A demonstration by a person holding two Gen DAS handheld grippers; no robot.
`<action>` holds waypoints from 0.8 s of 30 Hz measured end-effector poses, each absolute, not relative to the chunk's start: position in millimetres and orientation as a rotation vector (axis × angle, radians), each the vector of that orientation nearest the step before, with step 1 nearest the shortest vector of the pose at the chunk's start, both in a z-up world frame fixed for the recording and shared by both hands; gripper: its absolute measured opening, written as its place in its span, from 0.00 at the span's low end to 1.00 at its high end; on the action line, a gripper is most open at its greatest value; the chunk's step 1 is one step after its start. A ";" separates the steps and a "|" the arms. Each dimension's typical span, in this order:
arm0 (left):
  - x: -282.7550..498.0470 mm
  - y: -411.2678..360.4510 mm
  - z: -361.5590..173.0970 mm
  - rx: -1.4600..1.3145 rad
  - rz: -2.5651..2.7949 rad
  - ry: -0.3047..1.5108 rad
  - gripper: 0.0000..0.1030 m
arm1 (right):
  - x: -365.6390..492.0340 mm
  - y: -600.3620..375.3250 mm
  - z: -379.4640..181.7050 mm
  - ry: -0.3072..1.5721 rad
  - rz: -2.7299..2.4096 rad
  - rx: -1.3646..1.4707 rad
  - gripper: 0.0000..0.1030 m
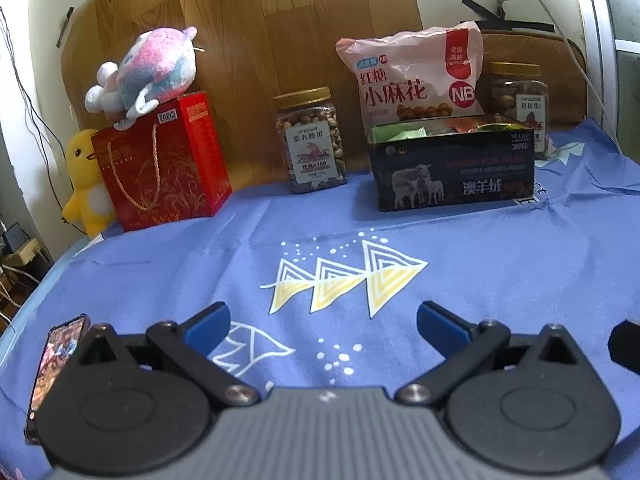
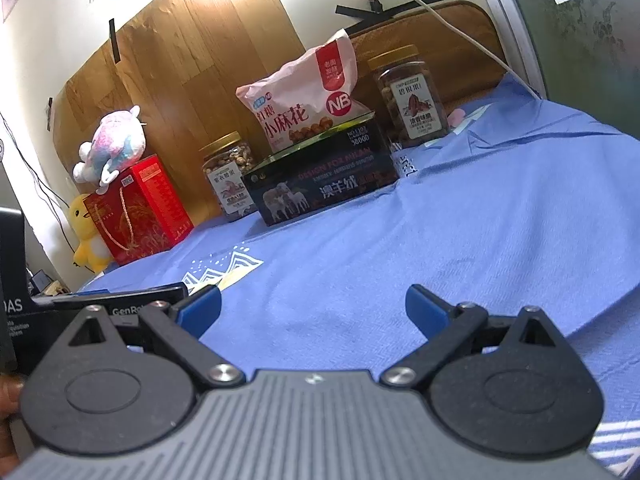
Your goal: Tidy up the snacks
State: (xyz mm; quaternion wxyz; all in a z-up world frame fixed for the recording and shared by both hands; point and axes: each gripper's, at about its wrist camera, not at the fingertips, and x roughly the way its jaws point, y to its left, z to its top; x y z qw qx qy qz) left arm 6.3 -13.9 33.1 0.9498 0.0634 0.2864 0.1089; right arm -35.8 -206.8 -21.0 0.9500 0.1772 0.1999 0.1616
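Note:
A black tin box (image 1: pixel 454 168) (image 2: pixel 320 178) stands open at the back of the blue cloth, with snack packets (image 1: pixel 400 133) inside. A pink snack bag (image 1: pixel 416 76) (image 2: pixel 304 100) leans upright behind it. A nut jar (image 1: pixel 310 140) (image 2: pixel 230 176) stands to its left and a second jar (image 1: pixel 520 100) (image 2: pixel 412 96) to its right. My left gripper (image 1: pixel 323 322) is open and empty, low over the cloth's front. My right gripper (image 2: pixel 313 306) is open and empty, well short of the box.
A red gift box (image 1: pixel 160 164) (image 2: pixel 140 208) with a plush toy (image 1: pixel 148 68) (image 2: pixel 112 144) on top stands at the back left, beside a yellow duck toy (image 1: pixel 86 184) (image 2: pixel 86 236). A phone (image 1: pixel 56 364) lies at the front left. The left gripper's body (image 2: pixel 100 300) shows left in the right wrist view.

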 end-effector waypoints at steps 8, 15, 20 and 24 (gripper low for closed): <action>14.2 -18.0 30.4 0.148 0.196 0.599 1.00 | -31.3 -208.2 -21.7 0.412 0.318 0.370 0.97; 22.9 -20.6 31.2 0.157 0.190 0.602 1.00 | -25.4 -210.9 -21.4 0.411 0.309 0.382 0.97; 30.0 -21.4 31.3 0.162 0.192 0.605 1.00 | -20.9 -212.2 -21.8 0.409 0.303 0.387 0.97; 35.5 -23.1 30.5 0.165 0.190 0.610 1.00 | -15.6 -212.9 -22.5 0.414 0.301 0.393 0.97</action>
